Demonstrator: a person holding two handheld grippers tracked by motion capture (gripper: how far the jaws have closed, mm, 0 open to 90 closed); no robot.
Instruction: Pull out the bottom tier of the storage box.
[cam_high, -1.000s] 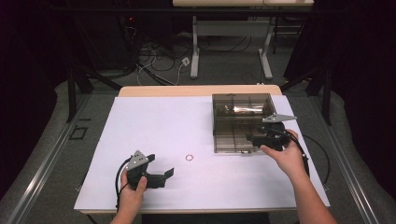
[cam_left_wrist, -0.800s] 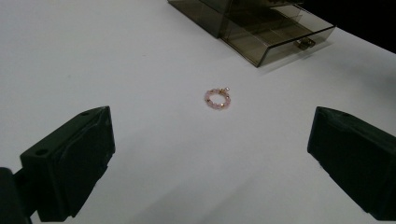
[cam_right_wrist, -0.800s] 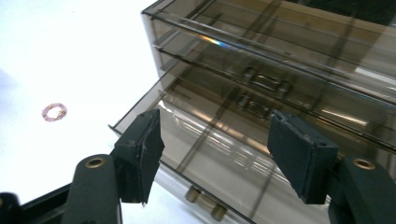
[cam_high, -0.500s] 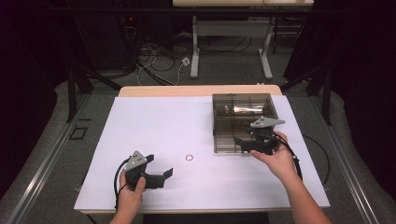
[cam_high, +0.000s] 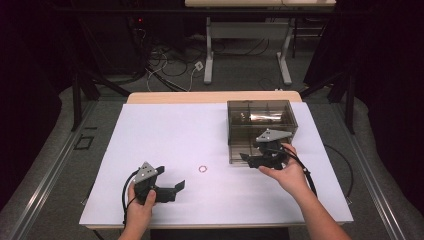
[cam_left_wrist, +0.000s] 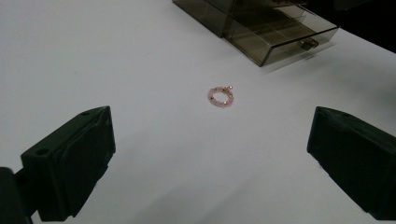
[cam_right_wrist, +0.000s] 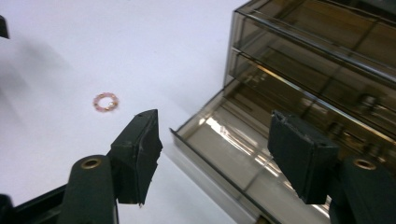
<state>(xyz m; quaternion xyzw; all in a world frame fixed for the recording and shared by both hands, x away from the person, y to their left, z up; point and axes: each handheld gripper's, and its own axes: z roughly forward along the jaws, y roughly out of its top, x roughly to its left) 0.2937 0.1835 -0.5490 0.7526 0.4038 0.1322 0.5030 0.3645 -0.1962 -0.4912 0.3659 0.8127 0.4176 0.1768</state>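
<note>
Here, drawer (cam_right_wrist: 233, 158) mouth toward right hand-held gripper (cam_right_wrist: 215, 154)

The small pink beaded ring (cam_high: 203, 169) is seen lying on the white table sheet (cam_high: 170, 130), ahead of the left gripper (cam_high: 170, 189) and apart from it. The smoky transparent plastic drawer box (cam_high: 261, 120) is set beyond the right gripper (cam_high: 250, 159), whose spread jaws are held over the box's pulled-out bottom drawer (cam_right_wrist: 224, 154). The ring is found to that gripper's left, between the two grippers.
</note>
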